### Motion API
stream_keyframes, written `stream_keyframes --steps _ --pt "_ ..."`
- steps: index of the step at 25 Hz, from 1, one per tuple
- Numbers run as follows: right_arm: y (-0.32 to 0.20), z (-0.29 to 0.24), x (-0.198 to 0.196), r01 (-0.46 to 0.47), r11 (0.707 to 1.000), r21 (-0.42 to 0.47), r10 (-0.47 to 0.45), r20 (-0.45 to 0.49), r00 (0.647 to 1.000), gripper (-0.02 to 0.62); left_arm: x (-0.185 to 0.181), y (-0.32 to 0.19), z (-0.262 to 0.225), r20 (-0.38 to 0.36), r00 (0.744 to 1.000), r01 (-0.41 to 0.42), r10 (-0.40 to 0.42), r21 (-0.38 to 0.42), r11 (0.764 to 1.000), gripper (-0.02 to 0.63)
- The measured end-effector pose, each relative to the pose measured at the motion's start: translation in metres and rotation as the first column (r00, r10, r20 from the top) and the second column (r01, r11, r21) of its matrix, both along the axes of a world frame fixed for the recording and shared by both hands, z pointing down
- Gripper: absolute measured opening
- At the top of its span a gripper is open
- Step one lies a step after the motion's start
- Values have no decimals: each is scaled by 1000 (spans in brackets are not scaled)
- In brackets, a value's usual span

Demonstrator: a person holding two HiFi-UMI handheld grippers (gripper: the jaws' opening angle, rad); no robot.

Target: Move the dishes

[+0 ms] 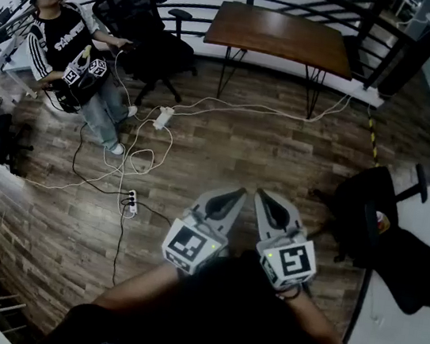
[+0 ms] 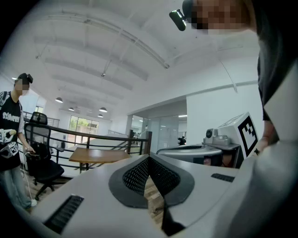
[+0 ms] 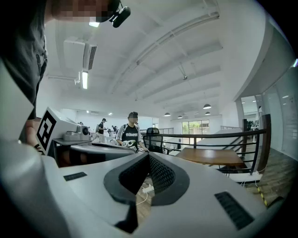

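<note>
Status: task not started. No dishes show in any view, so their location cannot be determined.

The left claw (image 1: 226, 203) and right claw (image 1: 273, 210) are held side by side close to the operator's body. Both are above the plank floor (image 1: 266, 151), well short of the wooden table (image 1: 279, 34). Each claw's jaws are closed tip to tip with nothing between them.

Remaining: locate, grasp, move and set down every dish.
</note>
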State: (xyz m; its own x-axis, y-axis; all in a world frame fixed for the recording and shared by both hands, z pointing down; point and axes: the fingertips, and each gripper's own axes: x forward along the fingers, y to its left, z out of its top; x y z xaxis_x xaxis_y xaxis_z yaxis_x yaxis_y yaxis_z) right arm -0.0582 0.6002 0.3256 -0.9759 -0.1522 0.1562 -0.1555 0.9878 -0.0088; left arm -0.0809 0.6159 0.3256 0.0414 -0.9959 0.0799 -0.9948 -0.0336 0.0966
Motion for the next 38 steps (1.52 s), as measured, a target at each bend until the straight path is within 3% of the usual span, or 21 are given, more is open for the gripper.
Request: stream_keyframes --steps 8,12,16,21,27,38 --pt "2 7 1 -34 999 11 34 -3 999 9 1 2 12 -42 999 -24 23 -22 999 -5" --pt "-9 6 12 -86 996 21 86 -9 996 9 9 -11 5 -9 997 -77 77 13 997 -5" --pt "-23 5 32 -143 989 37 143 -10 990 9 29 -26 10 -37 990 -136 136 -6 991 -5" --pt "-47 6 65 -225 974 29 225 -10 974 9 60 -53 8 -20 976 -217 217 -2 976 -5" --pt "-76 5 117 -316 948 26 316 -22 948 9 114 -83 7 -57 948 -316 314 -27 948 -5" --pt "-144 -4 258 -481 876 34 482 -35 876 9 255 -154 -5 -20 882 -471 471 -15 882 -5"
